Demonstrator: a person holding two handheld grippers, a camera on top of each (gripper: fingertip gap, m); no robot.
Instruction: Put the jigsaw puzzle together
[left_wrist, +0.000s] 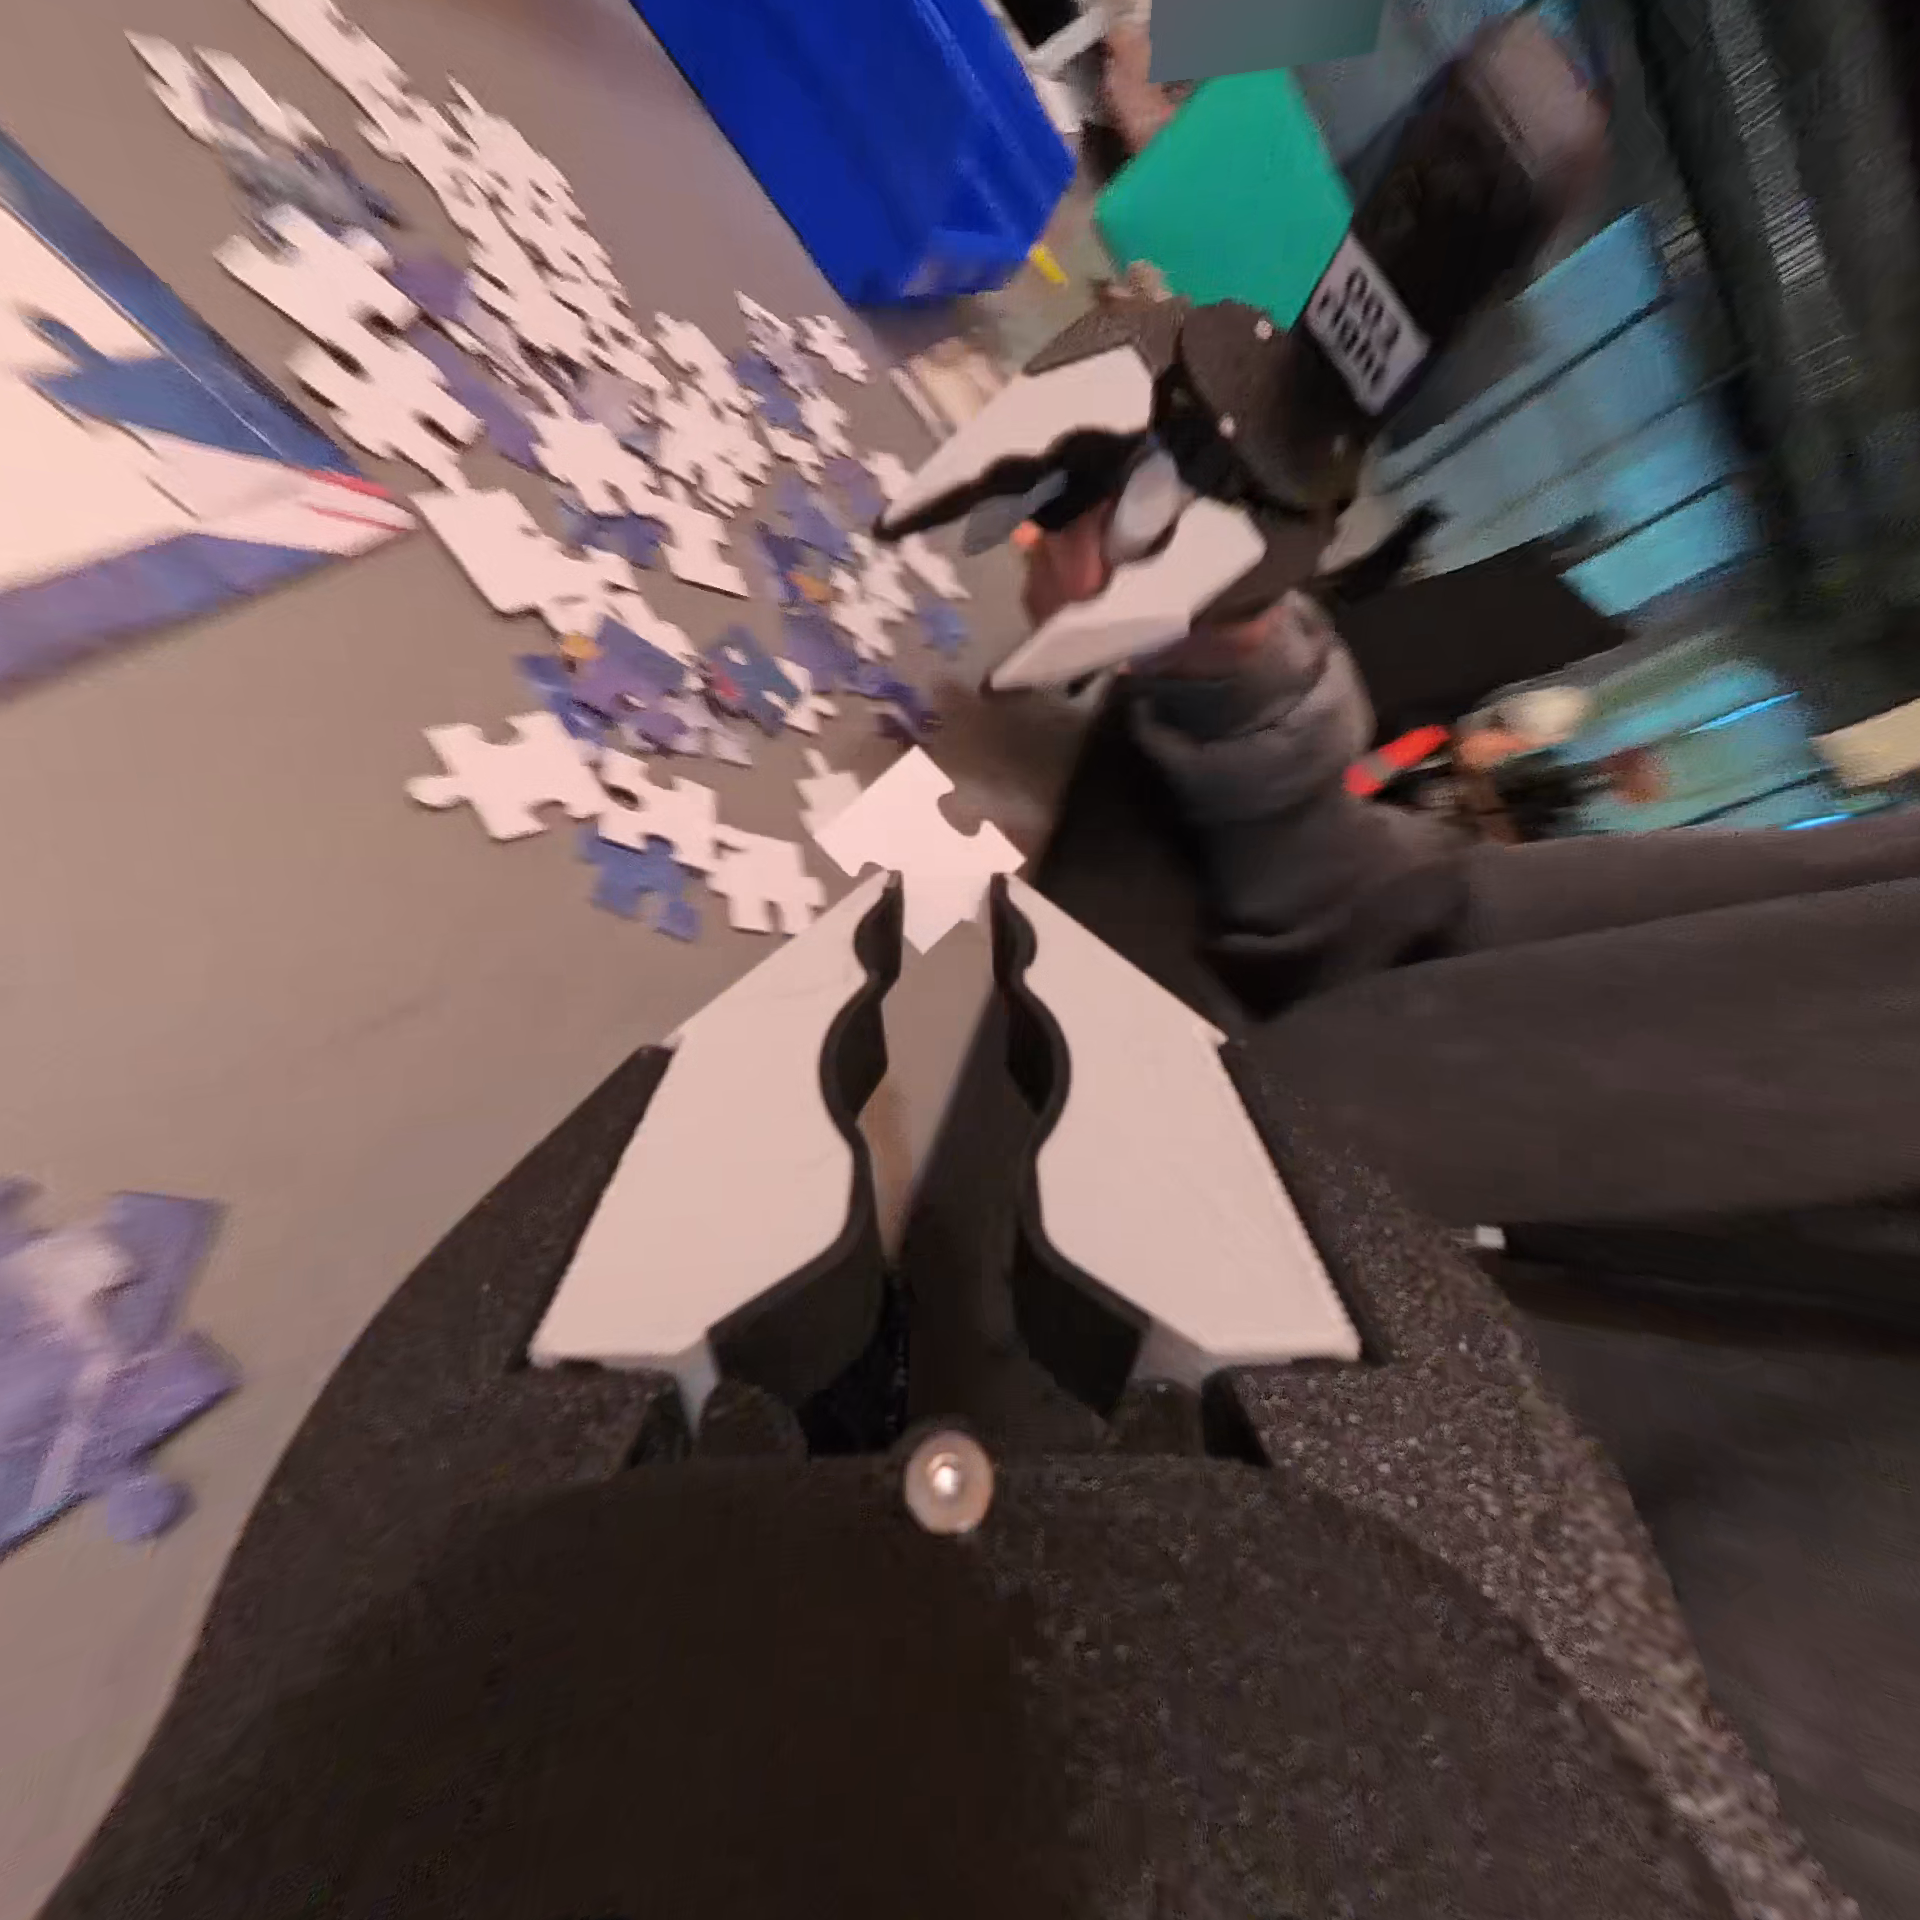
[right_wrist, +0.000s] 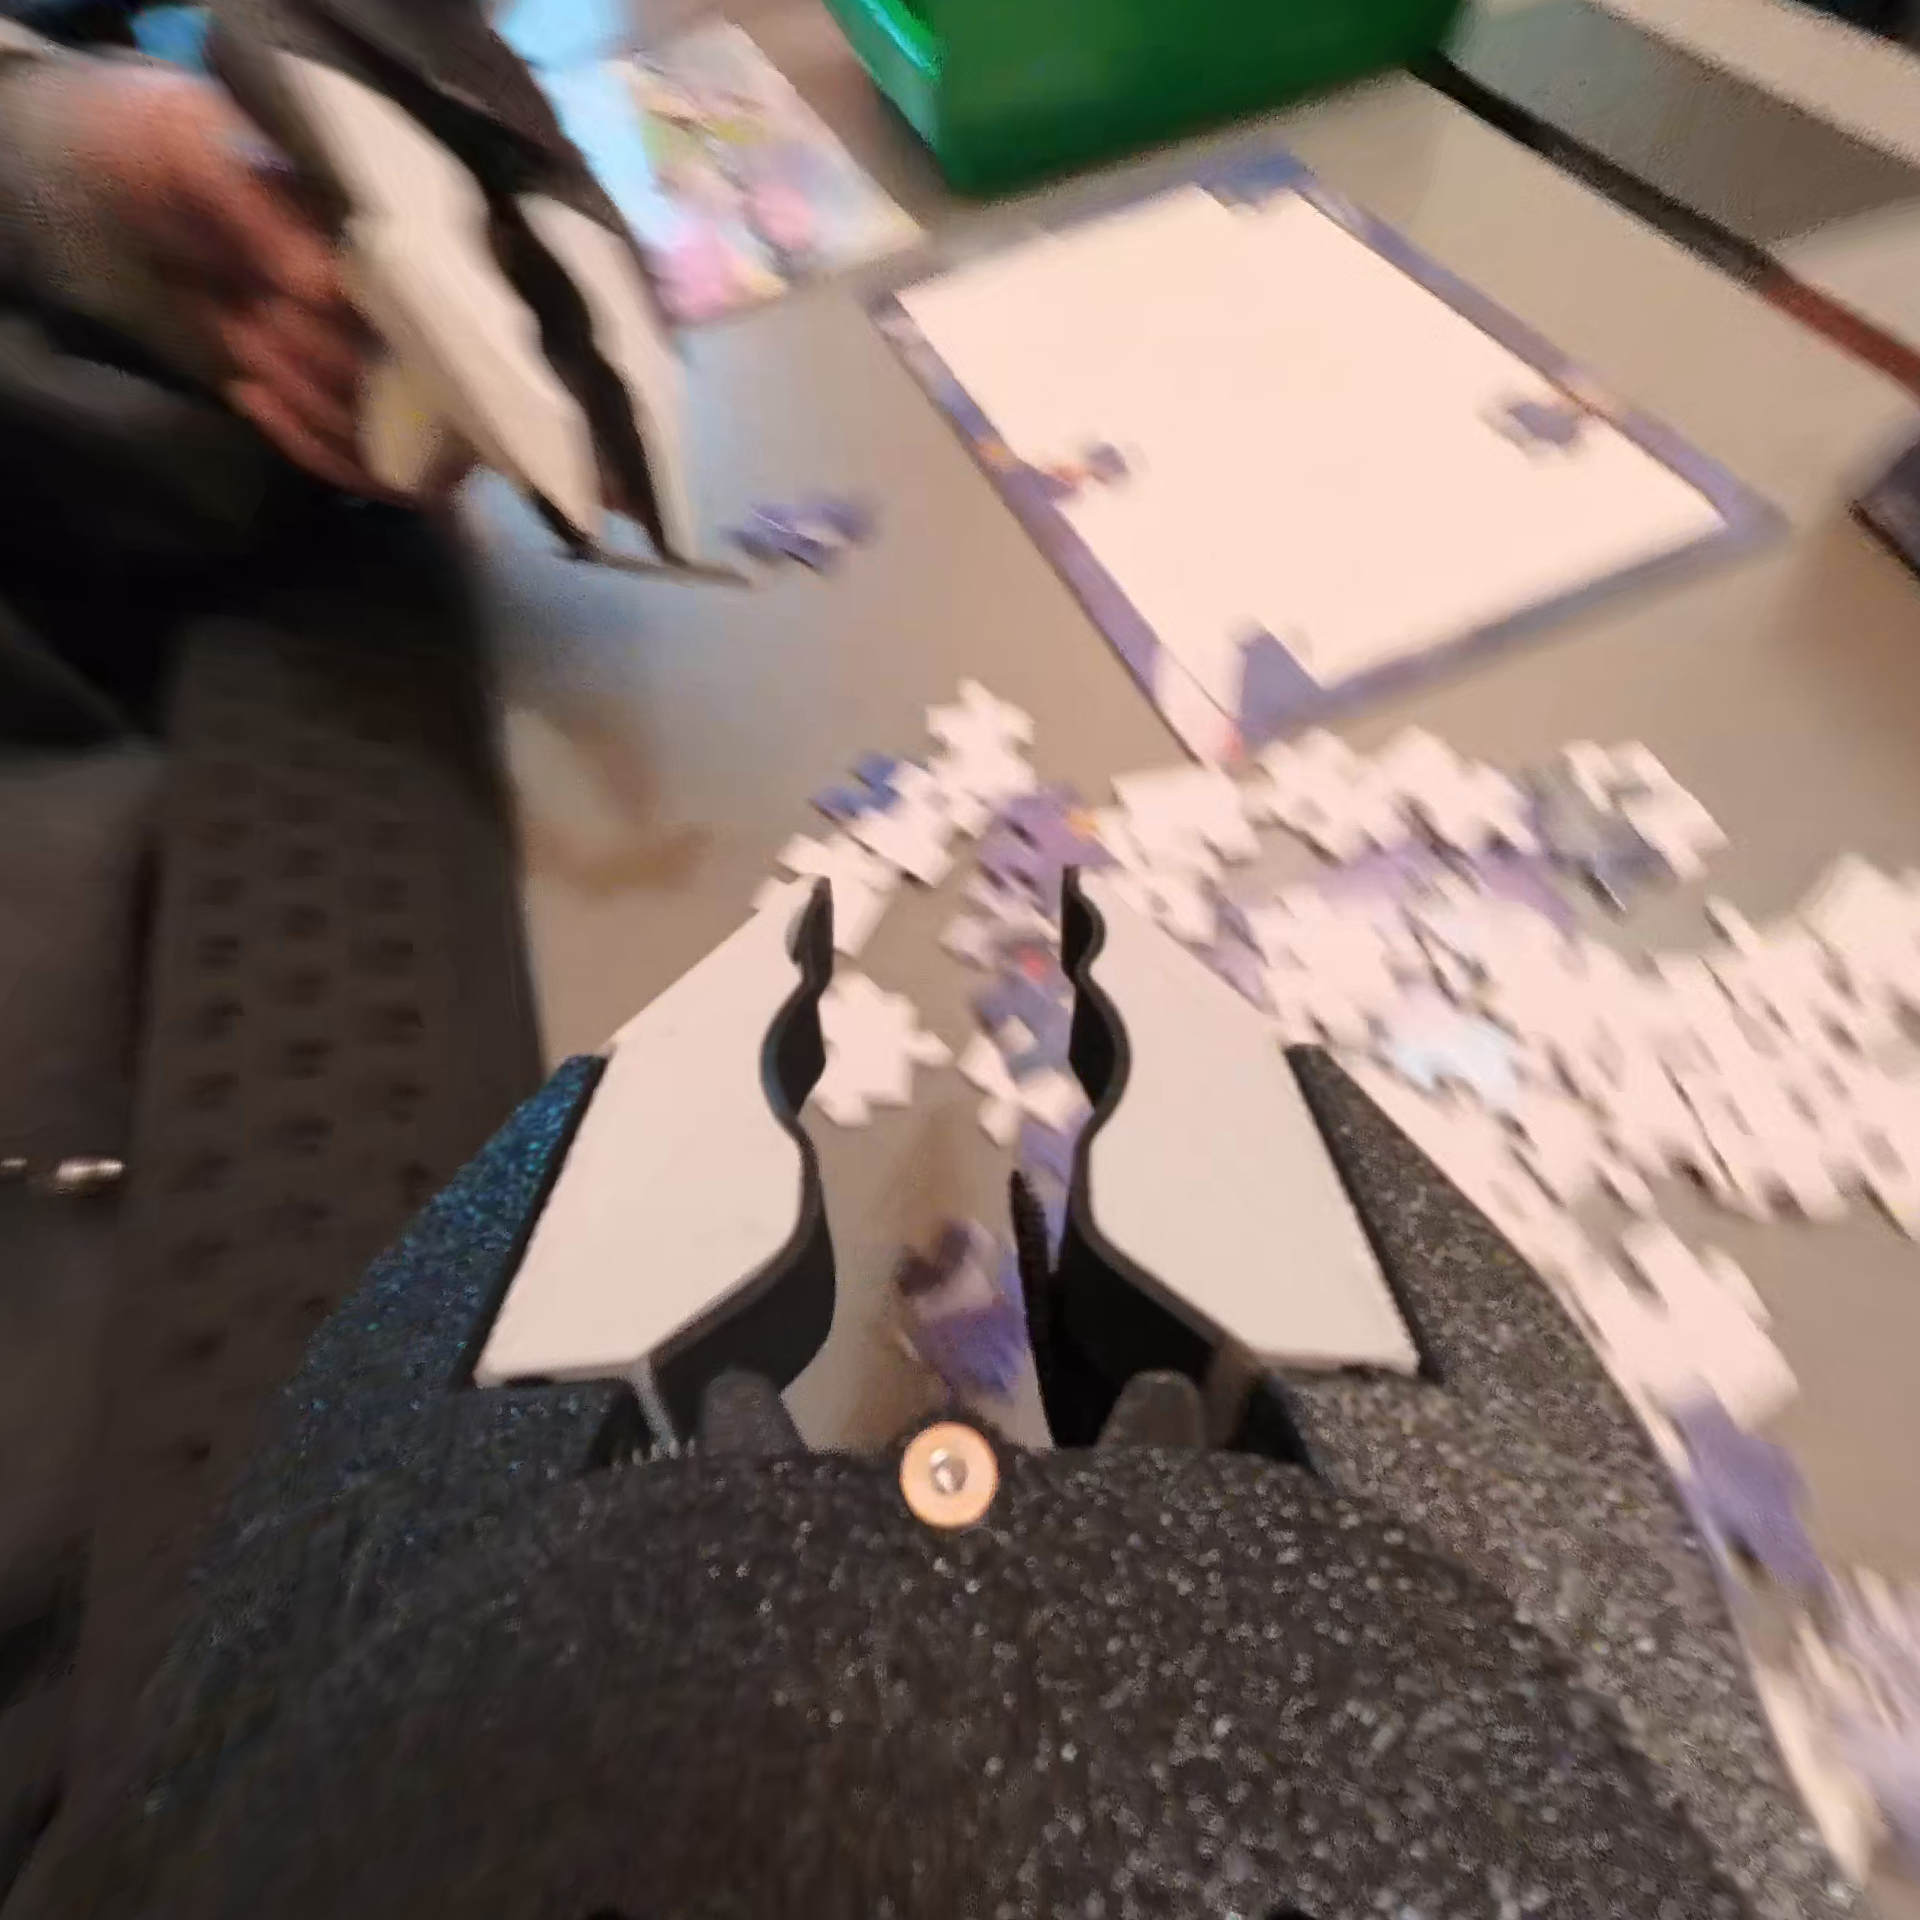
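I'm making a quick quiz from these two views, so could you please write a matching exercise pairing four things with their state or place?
Things:
1. left gripper
2. right gripper
3. puzzle frame
4. loose pieces

States or places:
A. open, holding nothing
B. flat on the table, white middle mostly unfilled
C. scattered in a pile, many white side up
D. shut on a white piece

Pairs: 1-D, 2-A, 3-B, 4-C
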